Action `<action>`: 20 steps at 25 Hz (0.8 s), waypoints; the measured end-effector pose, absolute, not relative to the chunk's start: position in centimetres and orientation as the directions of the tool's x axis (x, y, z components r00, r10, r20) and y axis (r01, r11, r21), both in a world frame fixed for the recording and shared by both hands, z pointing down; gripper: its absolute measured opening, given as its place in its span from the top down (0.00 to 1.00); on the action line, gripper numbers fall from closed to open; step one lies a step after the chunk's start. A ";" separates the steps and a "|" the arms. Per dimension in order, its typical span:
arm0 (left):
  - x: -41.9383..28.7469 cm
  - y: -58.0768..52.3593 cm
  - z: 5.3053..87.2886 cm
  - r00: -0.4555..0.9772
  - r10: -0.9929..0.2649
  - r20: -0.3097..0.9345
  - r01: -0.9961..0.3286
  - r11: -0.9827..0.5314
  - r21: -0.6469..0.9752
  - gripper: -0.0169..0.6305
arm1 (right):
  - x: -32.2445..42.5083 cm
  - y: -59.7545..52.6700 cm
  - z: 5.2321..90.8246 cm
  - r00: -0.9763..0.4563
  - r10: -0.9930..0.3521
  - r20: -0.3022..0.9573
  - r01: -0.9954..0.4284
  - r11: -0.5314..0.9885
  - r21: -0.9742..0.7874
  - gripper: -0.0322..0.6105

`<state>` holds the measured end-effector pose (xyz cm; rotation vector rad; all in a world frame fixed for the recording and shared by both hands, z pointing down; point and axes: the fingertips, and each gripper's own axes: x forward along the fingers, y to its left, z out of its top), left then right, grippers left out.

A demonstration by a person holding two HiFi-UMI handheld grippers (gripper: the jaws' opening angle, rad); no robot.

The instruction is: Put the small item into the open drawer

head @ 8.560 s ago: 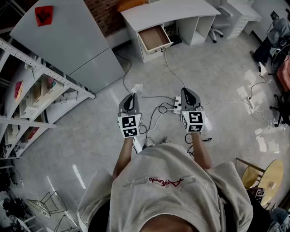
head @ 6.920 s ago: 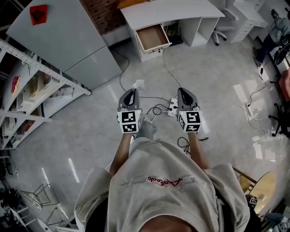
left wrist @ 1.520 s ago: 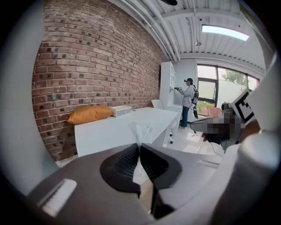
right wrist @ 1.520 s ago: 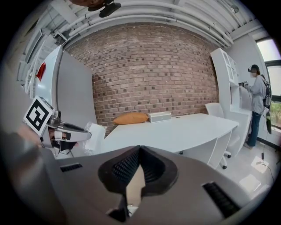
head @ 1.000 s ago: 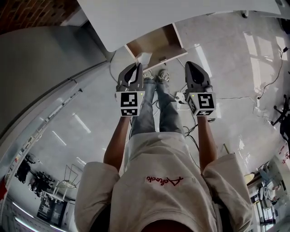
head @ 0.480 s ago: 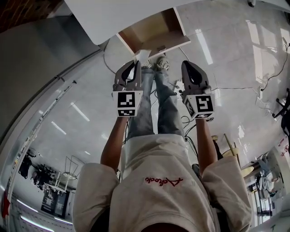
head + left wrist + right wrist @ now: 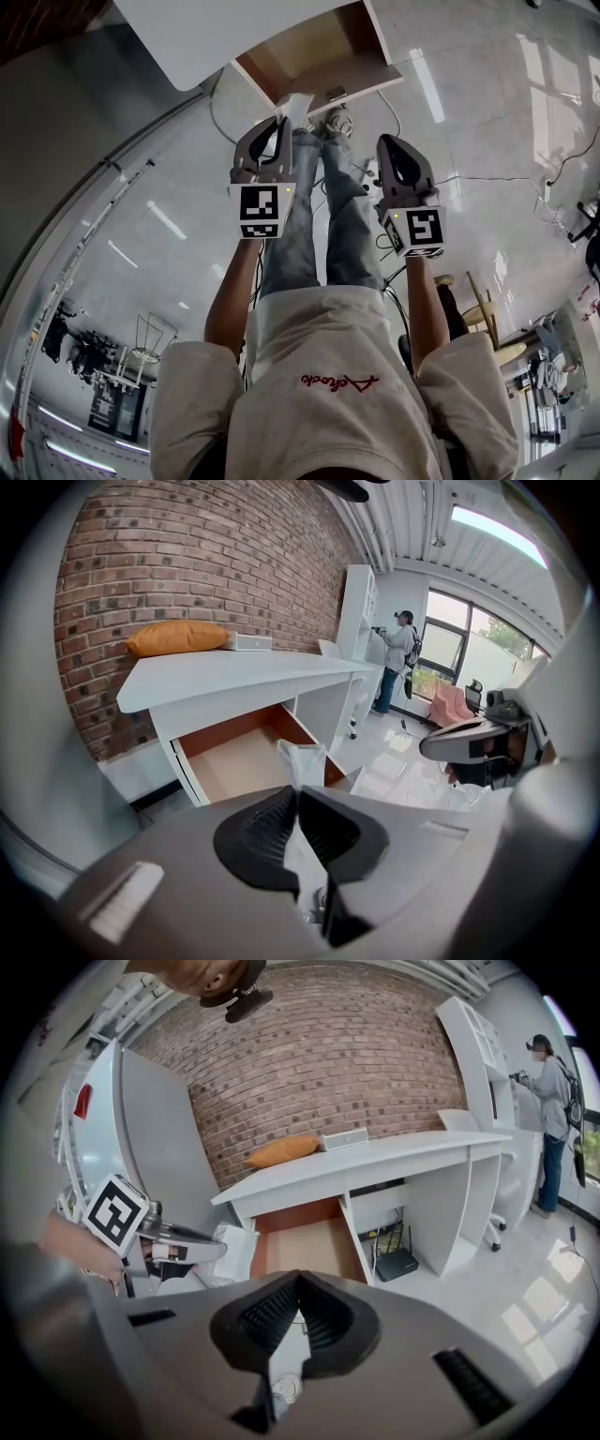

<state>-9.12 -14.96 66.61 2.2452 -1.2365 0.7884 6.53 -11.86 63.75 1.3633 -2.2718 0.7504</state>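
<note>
The small item [image 7: 296,107] is a crumpled clear plastic bag, and my left gripper [image 7: 281,122] is shut on it. In the left gripper view the bag [image 7: 302,759] sticks up from the closed pads of the left gripper [image 7: 296,795], in front of the open drawer [image 7: 234,764]. The drawer [image 7: 323,58] hangs pulled out from under the white desk [image 7: 206,33], just beyond the bag, and its wooden inside looks bare. My right gripper [image 7: 394,155] hovers beside the left one, shut with nothing in it. In the right gripper view, the right gripper [image 7: 298,1279] points at the drawer [image 7: 305,1241].
An orange cushion [image 7: 176,637] and a white box [image 7: 247,642] lie on the desk against the brick wall [image 7: 187,555]. A black router [image 7: 397,1263] sits on the floor under the desk. Cables [image 7: 389,239] trail around my feet. A person [image 7: 396,658] stands far off by the window.
I have walked from mid-room up to the desk. In the last second both grippers sank lower and nearer the drawer front, with the bag still held in the left one.
</note>
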 end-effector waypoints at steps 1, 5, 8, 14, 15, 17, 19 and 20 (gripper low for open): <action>-9.0 -15.1 66.9 0.432 -0.601 0.672 -0.864 -0.489 0.118 0.95 | 6.6 -11.6 63.9 -0.454 -0.681 0.574 -0.889 0.384 -0.248 0.93; -8.5 -16.1 67.6 0.432 -0.603 0.671 -0.871 -0.473 0.135 0.95 | 7.0 -11.2 64.3 -0.450 -0.677 0.582 -0.892 0.377 -0.251 0.93; -7.9 -17.5 68.2 0.432 -0.608 0.666 -0.874 -0.465 0.143 0.95 | 7.5 -11.2 64.6 -0.445 -0.676 0.587 -0.894 0.370 -0.251 0.93; -6.9 -20.4 69.5 0.428 -0.620 0.658 -0.880 -0.453 0.146 0.95 | 8.2 -11.3 64.8 -0.439 -0.681 0.586 -0.898 0.361 -0.252 0.93; -6.8 -20.8 69.8 0.429 -0.618 0.659 -0.878 -0.456 0.144 0.95 | 8.3 -11.3 64.9 -0.438 -0.681 0.586 -0.898 0.361 -0.252 0.93; -6.4 -21.6 70.3 0.431 -0.612 0.663 -0.874 -0.466 0.138 0.95 | 8.5 -11.3 65.0 -0.439 -0.680 0.588 -0.897 0.361 -0.254 0.93; -6.1 -22.3 70.9 0.431 -0.607 0.668 -0.872 -0.472 0.134 0.95 | 8.5 -11.3 65.1 -0.442 -0.676 0.589 -0.896 0.362 -0.257 0.93; -5.9 -22.7 71.1 0.432 -0.606 0.668 -0.871 -0.472 0.135 0.95 | 8.5 -11.2 65.1 -0.444 -0.675 0.589 -0.895 0.363 -0.259 0.93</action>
